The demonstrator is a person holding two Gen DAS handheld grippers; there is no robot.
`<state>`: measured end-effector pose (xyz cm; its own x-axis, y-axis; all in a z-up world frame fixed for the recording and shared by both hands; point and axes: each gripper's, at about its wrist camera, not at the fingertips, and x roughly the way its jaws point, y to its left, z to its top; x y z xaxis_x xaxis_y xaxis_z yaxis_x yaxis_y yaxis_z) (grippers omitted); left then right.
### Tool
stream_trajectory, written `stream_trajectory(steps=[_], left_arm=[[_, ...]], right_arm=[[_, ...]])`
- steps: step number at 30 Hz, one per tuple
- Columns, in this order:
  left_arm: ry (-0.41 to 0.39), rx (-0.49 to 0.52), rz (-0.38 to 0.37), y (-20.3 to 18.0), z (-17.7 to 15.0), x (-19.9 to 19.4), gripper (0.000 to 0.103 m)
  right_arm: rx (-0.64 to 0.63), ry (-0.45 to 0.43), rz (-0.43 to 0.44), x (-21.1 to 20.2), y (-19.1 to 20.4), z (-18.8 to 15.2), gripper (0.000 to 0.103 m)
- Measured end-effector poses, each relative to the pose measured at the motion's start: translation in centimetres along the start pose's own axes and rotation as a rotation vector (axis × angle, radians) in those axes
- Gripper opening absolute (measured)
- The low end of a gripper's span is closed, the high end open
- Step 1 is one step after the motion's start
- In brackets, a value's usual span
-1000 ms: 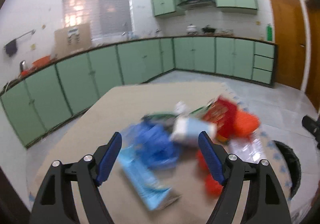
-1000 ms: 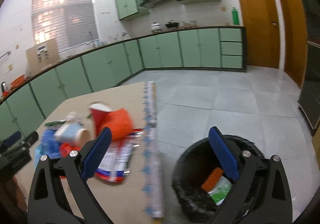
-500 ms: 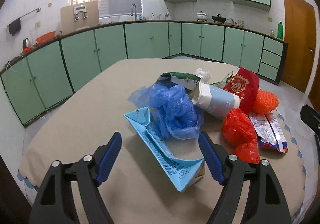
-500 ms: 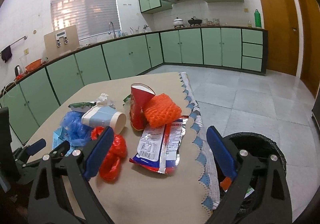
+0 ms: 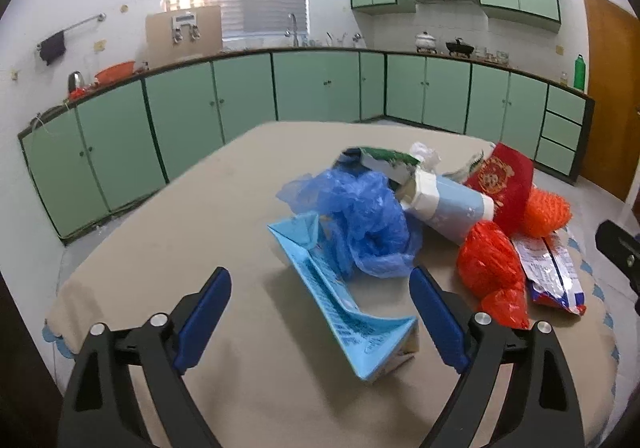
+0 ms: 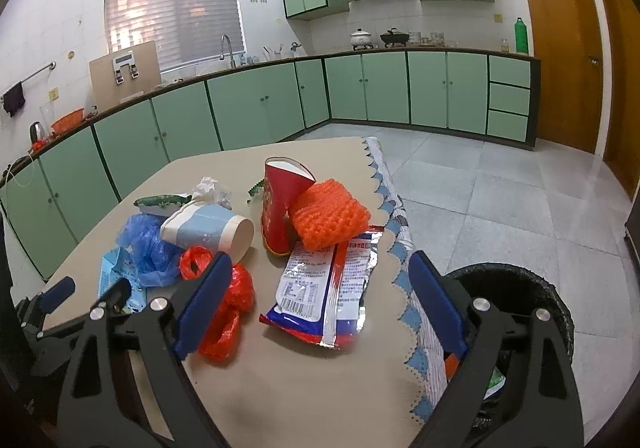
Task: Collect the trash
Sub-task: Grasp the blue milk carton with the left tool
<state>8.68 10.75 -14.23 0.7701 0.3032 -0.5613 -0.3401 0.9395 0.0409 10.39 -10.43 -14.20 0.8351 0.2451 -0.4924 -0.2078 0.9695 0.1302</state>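
Left wrist view: the left gripper (image 5: 320, 312) gapes wide, the flattened light-blue carton (image 5: 340, 300) lying between its fingers on the beige table (image 5: 180, 232). The right gripper (image 6: 320, 300) hangs released above a foil snack wrapper (image 6: 324, 288); the black bin (image 6: 532, 308) beside the table holds scraps.

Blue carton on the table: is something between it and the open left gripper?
Nothing visible. The blue carton lies directly ahead of the left gripper, both jaws wide open. The blue plastic bag sits behind it.
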Motion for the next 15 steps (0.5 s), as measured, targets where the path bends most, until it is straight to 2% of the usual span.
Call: stream_trajectory(steps=[2, 6, 9, 15], left_arm=[[0.033, -0.02, -0.026, 0.1, 0.0, -0.1, 0.089], [0.0, -0.009, -0.047, -0.5, -0.1, -1.3, 0.089], [0.028, -0.008, -0.051, -0.8, -0.4, -0.6, 0.088], [0.071, -0.05, -0.057, -0.5, -0.5, 1.2, 0.069]], right_arm=[[0.002, 0.003, 0.003, 0.0, 0.1, 0.1, 0.087], [-0.019, -0.003, -0.001, -0.2, 0.3, 0.1, 0.087], [-0.012, -0.001, 0.004, -0.3, 0.1, 0.2, 0.087], [-0.012, 0.006, 0.004, -0.1, -0.1, 0.1, 0.087]])
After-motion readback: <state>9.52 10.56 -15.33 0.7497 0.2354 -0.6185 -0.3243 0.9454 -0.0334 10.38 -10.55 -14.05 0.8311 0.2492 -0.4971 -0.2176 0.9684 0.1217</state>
